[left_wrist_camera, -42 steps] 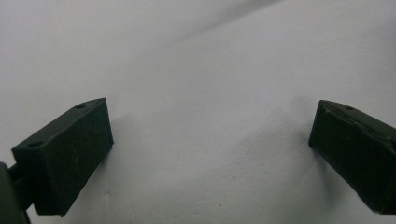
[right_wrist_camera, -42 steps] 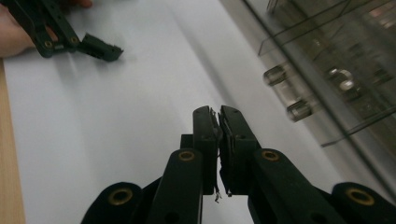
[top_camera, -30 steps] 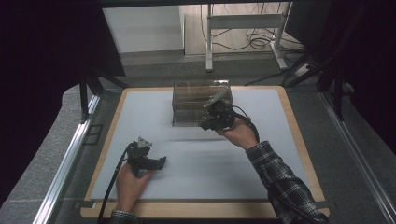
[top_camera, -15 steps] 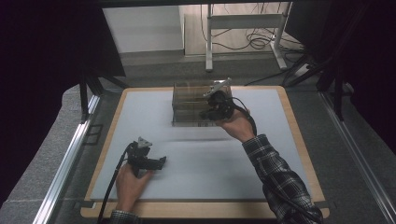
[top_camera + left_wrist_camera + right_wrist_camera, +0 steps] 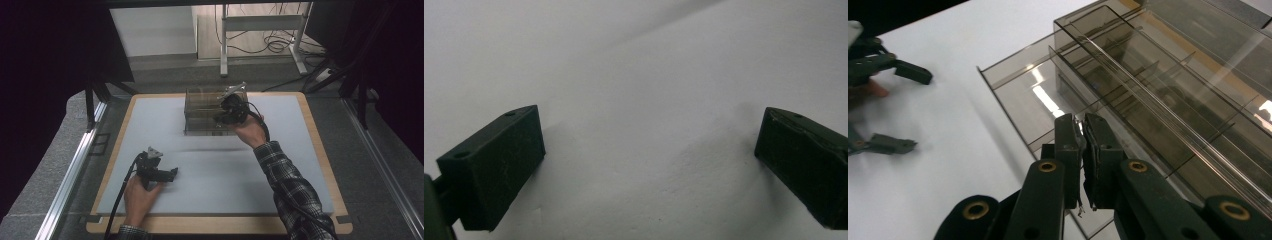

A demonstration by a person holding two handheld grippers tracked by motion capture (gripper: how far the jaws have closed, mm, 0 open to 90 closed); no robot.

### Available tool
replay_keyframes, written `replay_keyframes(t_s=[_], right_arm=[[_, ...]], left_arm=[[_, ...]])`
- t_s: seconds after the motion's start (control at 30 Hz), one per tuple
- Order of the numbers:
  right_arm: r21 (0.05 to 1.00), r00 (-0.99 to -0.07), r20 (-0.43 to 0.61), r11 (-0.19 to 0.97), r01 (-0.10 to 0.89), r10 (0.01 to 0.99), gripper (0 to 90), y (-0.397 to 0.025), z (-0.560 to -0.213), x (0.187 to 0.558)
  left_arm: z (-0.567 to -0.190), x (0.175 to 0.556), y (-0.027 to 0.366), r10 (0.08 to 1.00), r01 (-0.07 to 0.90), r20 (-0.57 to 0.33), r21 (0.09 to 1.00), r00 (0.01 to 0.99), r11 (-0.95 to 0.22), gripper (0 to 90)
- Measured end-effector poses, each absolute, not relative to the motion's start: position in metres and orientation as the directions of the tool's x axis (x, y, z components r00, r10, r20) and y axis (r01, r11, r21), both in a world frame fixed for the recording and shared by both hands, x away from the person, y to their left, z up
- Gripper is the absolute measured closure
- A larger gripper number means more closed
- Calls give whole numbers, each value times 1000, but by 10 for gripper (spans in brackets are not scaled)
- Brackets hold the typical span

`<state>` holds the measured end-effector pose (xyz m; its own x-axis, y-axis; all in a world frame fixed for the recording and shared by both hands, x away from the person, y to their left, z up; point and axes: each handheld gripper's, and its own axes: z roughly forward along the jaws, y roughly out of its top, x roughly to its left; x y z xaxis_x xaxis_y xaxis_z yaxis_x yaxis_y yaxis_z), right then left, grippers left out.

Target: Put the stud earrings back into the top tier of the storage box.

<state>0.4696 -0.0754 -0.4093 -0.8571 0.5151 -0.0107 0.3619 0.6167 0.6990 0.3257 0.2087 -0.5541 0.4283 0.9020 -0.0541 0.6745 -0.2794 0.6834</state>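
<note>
A smoky clear plastic organiser box with several compartments stands at the far middle of the white mat. A shallow drawer juts out of its low side. My right gripper hangs over that drawer at the box's right end, jaws pressed together on a thin clear piece; whether that piece belongs to the drawer I cannot tell. My left gripper rests low on the mat at the near left, jaws wide apart with bare mat between them.
The mat lies on a wooden board with a raised rim. A metal rail runs along the left side. Behind the board are a table frame and cables on the floor.
My right gripper has moved a little farther away, up against the box. The left gripper and the box have stayed where they were.
</note>
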Motion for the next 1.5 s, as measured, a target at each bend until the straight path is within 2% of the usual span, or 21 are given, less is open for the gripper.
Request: replay_keyframes(t_s=[0.93, 1.5], right_arm=[[682, -839, -46, 631, 370, 542, 832, -56, -452, 491], [692, -838, -47, 623, 365, 543, 758, -61, -447, 487]], left_arm=[[-554, 326, 209, 902, 674, -52, 683, 429, -281, 0], [-554, 326, 209, 901, 674, -52, 683, 430, -283, 0]])
